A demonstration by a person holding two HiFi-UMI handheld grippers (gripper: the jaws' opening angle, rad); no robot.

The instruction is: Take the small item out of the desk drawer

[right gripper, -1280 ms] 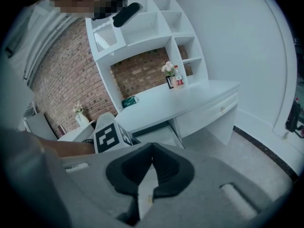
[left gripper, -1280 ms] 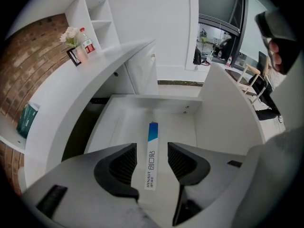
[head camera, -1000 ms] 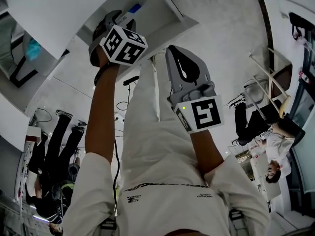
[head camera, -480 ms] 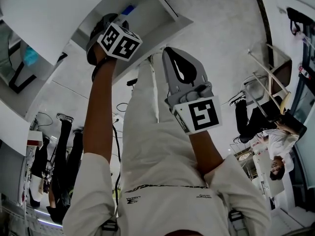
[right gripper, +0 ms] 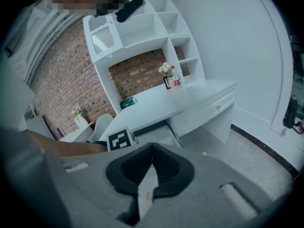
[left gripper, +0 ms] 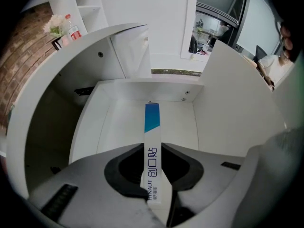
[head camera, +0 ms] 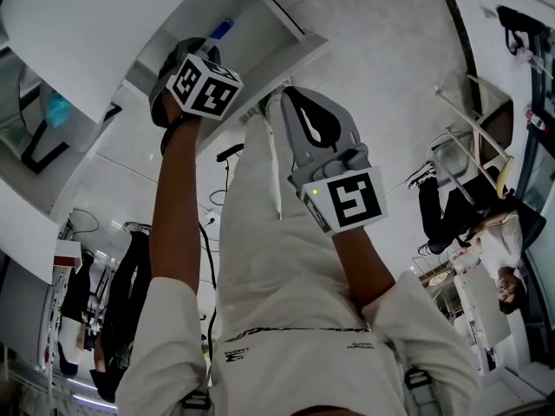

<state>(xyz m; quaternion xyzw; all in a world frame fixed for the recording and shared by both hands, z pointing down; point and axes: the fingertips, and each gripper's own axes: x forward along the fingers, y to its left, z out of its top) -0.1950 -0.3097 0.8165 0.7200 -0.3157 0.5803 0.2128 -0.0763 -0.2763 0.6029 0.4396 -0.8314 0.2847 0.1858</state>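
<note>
The white counter (right gripper: 190, 96) has its drawer (left gripper: 118, 122) pulled open below the front edge. The left gripper (left gripper: 154, 196) points steeply down into it. The right gripper (right gripper: 152, 146) hangs well apart over the person's legs, jaws together on nothing. The left jaws have just been closing and now pinch the near end of the slim blue-and-white box (left gripper: 152, 118), which lies along the middle of the drawer floor. The grasp looks made, so lifting the box clear of the drawer is likely next.
</note>
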